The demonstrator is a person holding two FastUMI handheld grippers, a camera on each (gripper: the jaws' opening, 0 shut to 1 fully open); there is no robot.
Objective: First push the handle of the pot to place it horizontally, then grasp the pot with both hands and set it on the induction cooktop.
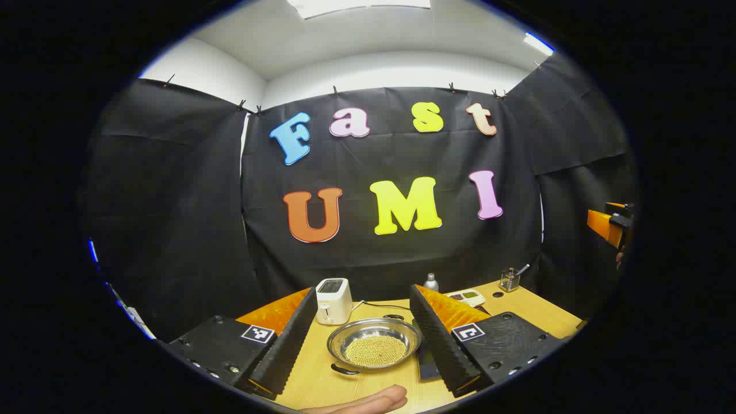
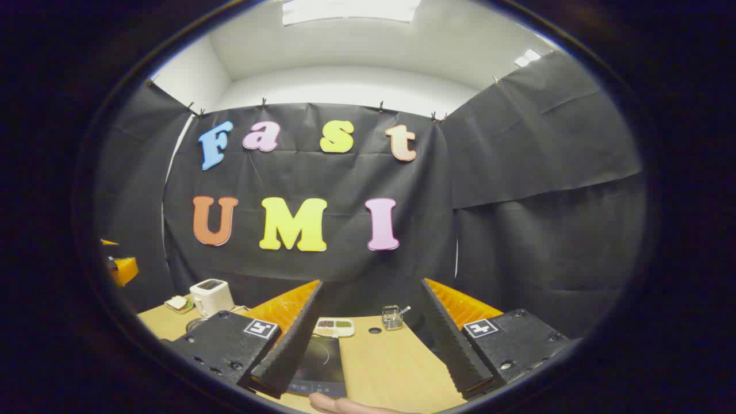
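The steel pot (image 1: 375, 344) stands on the wooden table (image 1: 322, 379), holding yellow grains. One dark handle (image 1: 345, 370) points toward me and another (image 1: 394, 317) points away. My left gripper (image 1: 364, 292) hovers open above the pot, touching nothing. The dark induction cooktop (image 2: 322, 359) lies flat on the table, partly behind a finger of my right gripper (image 2: 372, 284). That gripper is open with nothing held. An edge of the cooktop (image 1: 428, 362) also lies just right of the pot.
A white toaster (image 1: 333, 300) stands behind the pot, with a small bottle (image 1: 431, 282), a divided tray (image 1: 467, 296) and a glass holder (image 1: 510, 279) further back. A person's finger (image 1: 368, 401) rests at the table's near edge. A small plate (image 2: 179, 303) sits by the toaster (image 2: 211, 296).
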